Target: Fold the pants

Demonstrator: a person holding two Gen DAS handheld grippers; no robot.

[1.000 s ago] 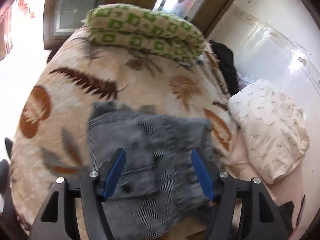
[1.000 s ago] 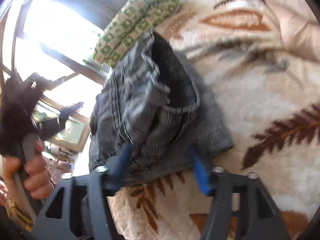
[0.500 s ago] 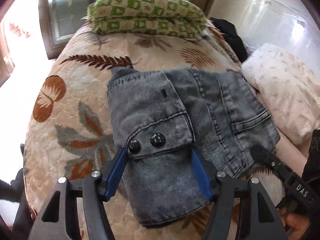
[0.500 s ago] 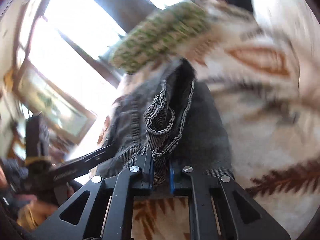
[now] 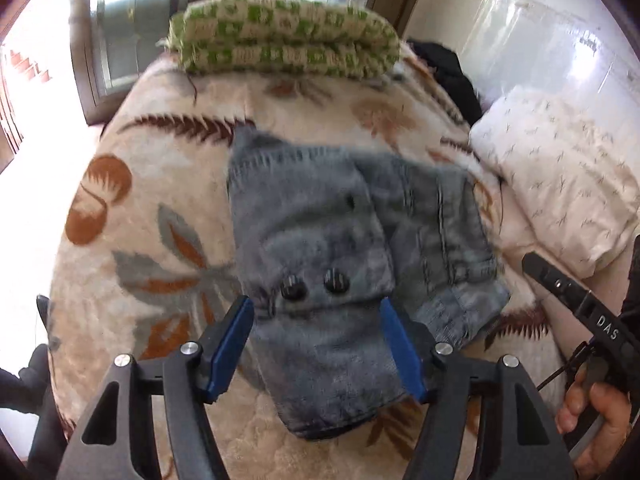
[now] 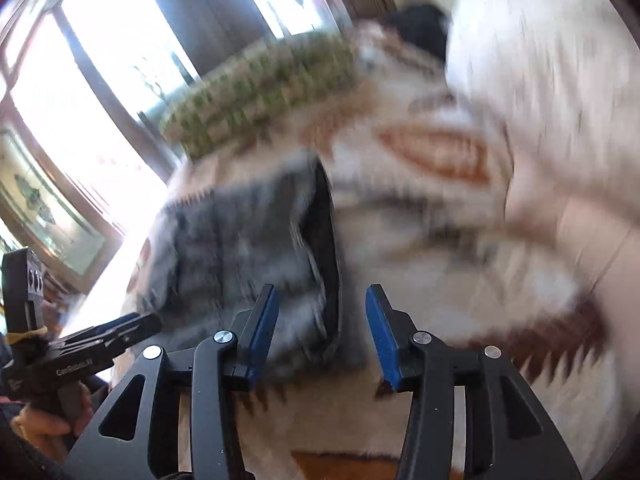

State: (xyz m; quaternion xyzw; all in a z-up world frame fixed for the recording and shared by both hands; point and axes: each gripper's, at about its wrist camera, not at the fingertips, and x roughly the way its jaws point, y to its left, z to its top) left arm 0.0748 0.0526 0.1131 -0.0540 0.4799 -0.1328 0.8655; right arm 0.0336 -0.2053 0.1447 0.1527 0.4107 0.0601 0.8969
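Grey-blue denim pants (image 5: 320,240) lie folded into a compact bundle on the leaf-patterned blanket (image 5: 160,200), a flap with two dark buttons facing me. My left gripper (image 5: 316,344) hovers open over the near end of the bundle, its blue pads apart and not pressing the cloth. In the blurred right wrist view, my right gripper (image 6: 322,330) is opening, with the dark folded edge of the pants (image 6: 240,248) lying loose between its pads. Seen from the left wrist, the right gripper (image 5: 576,300) is at the bundle's right side. The left gripper (image 6: 100,336) shows at the lower left.
A green-checked folded quilt (image 5: 280,40) lies at the far end of the bed under the window. A white pillow (image 5: 560,184) and a black garment (image 5: 452,76) sit along the right wall. A hand (image 5: 592,412) holds the right gripper's handle.
The right gripper, shut on the pants' folded edge half a second ago, has let go and spread its jaws while lifting. The pants now lie flat. The left gripper stays open and shifted slightly.
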